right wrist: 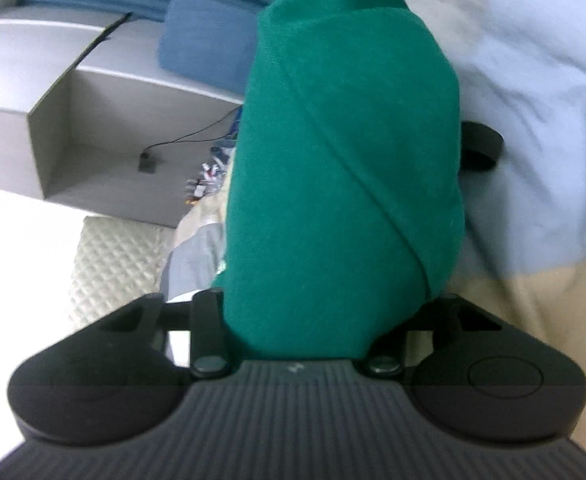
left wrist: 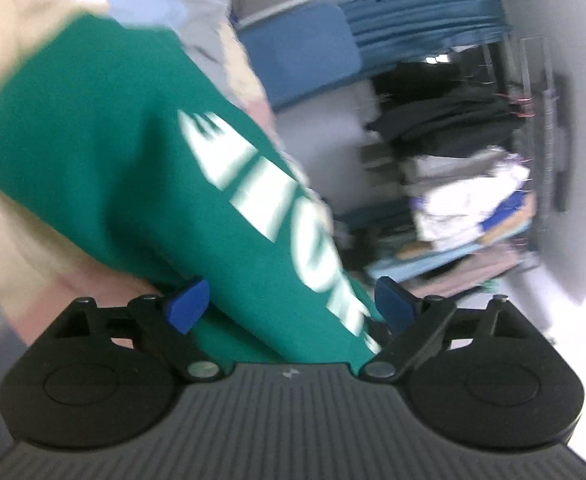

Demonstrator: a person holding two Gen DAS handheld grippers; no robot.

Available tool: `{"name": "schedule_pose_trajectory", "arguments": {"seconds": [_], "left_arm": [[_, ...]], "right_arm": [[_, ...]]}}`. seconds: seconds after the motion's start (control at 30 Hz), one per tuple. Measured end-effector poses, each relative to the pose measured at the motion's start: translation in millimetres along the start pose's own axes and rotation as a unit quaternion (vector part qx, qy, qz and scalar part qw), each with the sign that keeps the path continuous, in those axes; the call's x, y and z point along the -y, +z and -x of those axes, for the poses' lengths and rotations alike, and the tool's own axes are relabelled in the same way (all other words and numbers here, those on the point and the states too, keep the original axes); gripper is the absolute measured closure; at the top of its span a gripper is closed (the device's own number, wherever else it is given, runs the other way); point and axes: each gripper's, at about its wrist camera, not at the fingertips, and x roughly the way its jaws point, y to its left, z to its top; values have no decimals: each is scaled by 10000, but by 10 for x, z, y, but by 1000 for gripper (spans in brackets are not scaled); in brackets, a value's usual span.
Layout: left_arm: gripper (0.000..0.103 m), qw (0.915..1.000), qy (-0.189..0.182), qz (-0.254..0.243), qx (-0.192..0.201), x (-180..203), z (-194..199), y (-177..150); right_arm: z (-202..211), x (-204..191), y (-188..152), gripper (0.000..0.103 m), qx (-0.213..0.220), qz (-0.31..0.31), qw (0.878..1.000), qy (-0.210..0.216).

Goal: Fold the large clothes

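The garment lies on the bedding, running forward between the wide-apart fingers of the left gripper. Right of it stand shelves of stacked clothes. From the other side it fills the right gripper, a pillow behind it.

A blue cushion serves as the landmark in both views. Just above it runs a stack of blue folded mats. Below and to its right in the left wrist view, an open rack holds piles of folded dark, white and pale clothes, beside a plain white wall. In the right wrist view, a grey cabinet stands left of the cushion, a thin black cable hanging across its side. Below the cabinet lies a quilted white pad, brightly lit.
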Motion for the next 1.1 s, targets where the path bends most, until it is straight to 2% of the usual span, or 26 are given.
{"name": "schedule_pose_trajectory", "arguments": {"seconds": [0.07,0.2,0.3,0.37,0.43,0.53,0.67,0.87,1.0,1.1], "left_arm": [[9,9995,-238,74,-197,93,-102,-88],[2,9980,-450,162,-401,282,-364,-313],[1,9964,-511,417,-533,320,-681,-539],[1,9958,-244,747,-477,224,-868,-617],[1,9952,90,847,-482,105,-997,-626],[1,9942,358,955,-334,-63,-907,-599],[1,9937,730,848,110,-134,-686,-422],[1,9920,892,769,444,-196,-631,-189],[1,9907,1113,644,453,-240,-821,-127],[1,9900,1124,681,521,-344,-886,-52]], "right_arm": [[-14,-158,11,60,-4,153,9999,71],[-23,-401,7,61,25,356,9993,83],[-20,-429,8,61,72,212,9997,129],[2,-362,31,62,96,69,9999,113],[-1,-291,69,62,130,-107,9998,106],[-41,-169,140,63,152,-363,9992,22],[-188,-174,290,63,215,-553,9981,-174],[-445,-360,462,63,220,-571,9973,-415],[-544,-373,547,63,208,-612,9965,-536],[-556,-331,544,63,226,-585,9965,-544]]}}
